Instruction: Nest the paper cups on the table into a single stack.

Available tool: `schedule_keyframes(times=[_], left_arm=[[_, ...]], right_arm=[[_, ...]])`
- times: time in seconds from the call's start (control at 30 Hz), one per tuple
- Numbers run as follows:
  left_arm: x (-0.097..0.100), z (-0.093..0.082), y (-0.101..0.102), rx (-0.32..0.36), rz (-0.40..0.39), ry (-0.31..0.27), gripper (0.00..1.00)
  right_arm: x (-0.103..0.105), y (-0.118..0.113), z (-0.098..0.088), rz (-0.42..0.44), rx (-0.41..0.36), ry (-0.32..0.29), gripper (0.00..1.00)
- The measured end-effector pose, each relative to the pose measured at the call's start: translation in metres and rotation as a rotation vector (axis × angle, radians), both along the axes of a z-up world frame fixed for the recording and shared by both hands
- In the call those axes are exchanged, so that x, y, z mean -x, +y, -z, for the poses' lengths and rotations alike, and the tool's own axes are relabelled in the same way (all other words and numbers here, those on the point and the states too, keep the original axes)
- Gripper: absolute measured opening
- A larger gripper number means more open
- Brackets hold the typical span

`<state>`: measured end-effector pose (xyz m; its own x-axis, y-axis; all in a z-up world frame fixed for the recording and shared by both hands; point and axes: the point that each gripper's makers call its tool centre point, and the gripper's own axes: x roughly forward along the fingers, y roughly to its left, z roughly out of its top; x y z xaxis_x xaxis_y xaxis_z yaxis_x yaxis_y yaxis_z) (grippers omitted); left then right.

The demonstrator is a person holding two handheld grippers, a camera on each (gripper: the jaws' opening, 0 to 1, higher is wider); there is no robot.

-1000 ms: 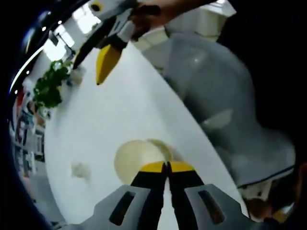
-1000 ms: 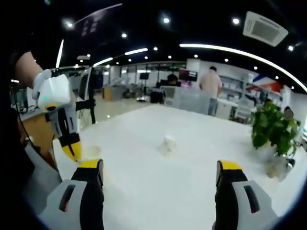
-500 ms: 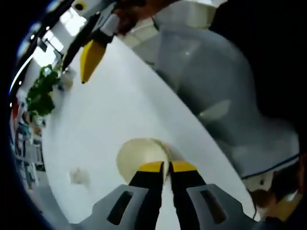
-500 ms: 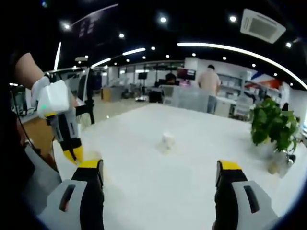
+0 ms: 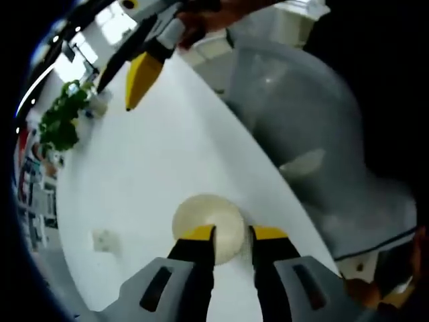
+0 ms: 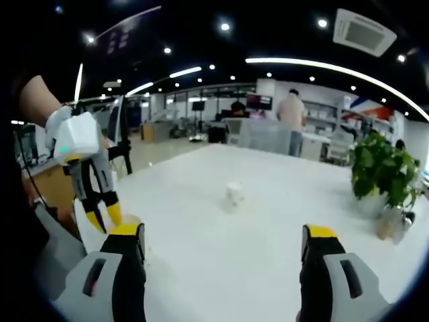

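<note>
The paper cup (image 5: 206, 225) stood upright on the white counter (image 5: 154, 168), close to the counter's near edge, its open mouth facing up. The left hand-held gripper (image 5: 232, 233) hung right over it with its jaws parted a little and holding nothing; the cup's near rim lay between the 2 yellow tips, so the cup sat directly ahead of and under that gripper.

A second cup (image 6: 234, 194), small and pale, stood farther out toward the middle of the counter, well apart from the first cup and roughly between it and the potted plant (image 6: 384, 176). The right hand-held gripper (image 6: 224, 243) had its jaws spread wide and empty, pointed straight across the counter at that far cup.

To my eye the left gripper was the nearer one to the first cup, and the right was lined up on the second cup.
</note>
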<state>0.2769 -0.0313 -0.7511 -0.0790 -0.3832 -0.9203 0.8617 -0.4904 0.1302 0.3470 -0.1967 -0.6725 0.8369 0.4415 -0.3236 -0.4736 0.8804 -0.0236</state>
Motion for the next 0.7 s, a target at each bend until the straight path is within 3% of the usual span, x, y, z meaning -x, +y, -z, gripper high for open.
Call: schedule_keyframes(times=[0.7], left_arm=[[-0.007, -0.018, 0.003, 0.073, -0.074, -0.007, 0.26]], right_arm=[[0.004, 0.003, -0.003, 0.002, 0.001, 0.009, 0.95]])
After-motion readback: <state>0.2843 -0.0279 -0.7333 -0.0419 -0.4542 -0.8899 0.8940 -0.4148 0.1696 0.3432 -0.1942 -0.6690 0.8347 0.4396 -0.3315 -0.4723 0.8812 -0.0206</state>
